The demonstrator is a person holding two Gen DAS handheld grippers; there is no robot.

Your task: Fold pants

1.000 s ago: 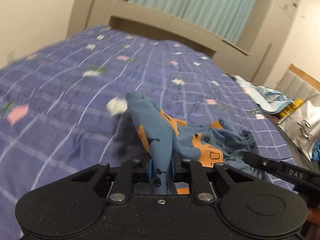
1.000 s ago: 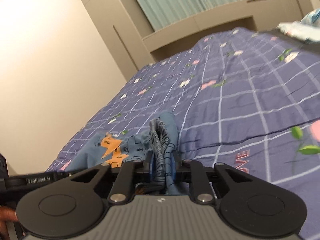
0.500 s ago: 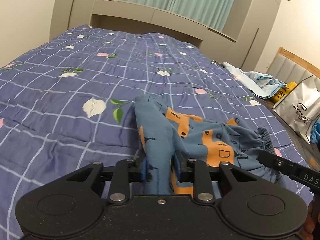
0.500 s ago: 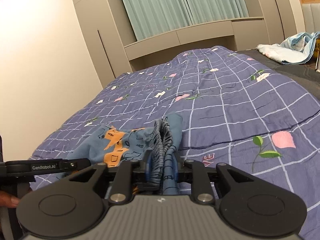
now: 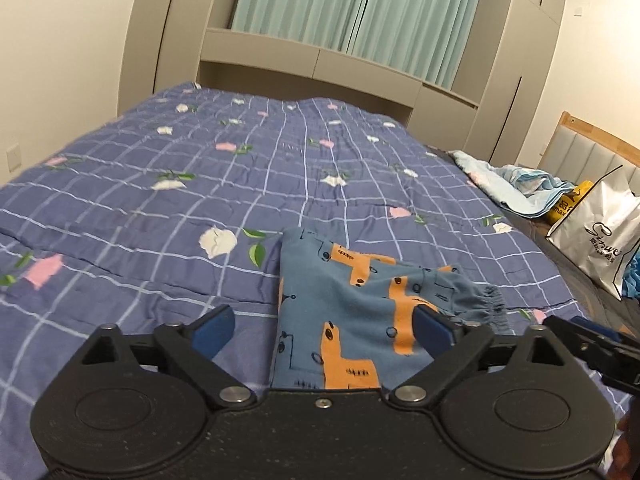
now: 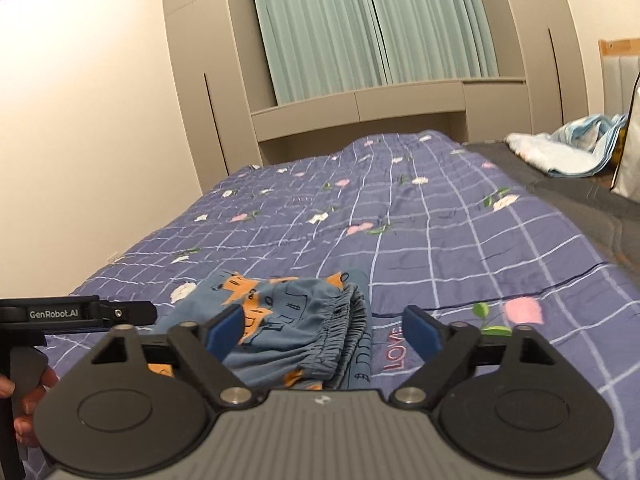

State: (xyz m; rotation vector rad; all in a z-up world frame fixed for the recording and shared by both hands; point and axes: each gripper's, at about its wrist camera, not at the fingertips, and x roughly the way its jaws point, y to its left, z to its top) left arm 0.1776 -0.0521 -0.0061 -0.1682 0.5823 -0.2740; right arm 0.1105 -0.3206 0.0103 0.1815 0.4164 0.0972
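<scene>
The blue-and-orange pants lie folded on the bed, spread under both claws, gripped by neither: the left claw and right claw, its waistband end below, are both opening with pads clear of the cloth.

A bed under a purple checked floral quilt fills the cream-walled room, with pale green curtains above a beige built-in shelf, tall wardrobes either side, and a padded headboard at right.
</scene>
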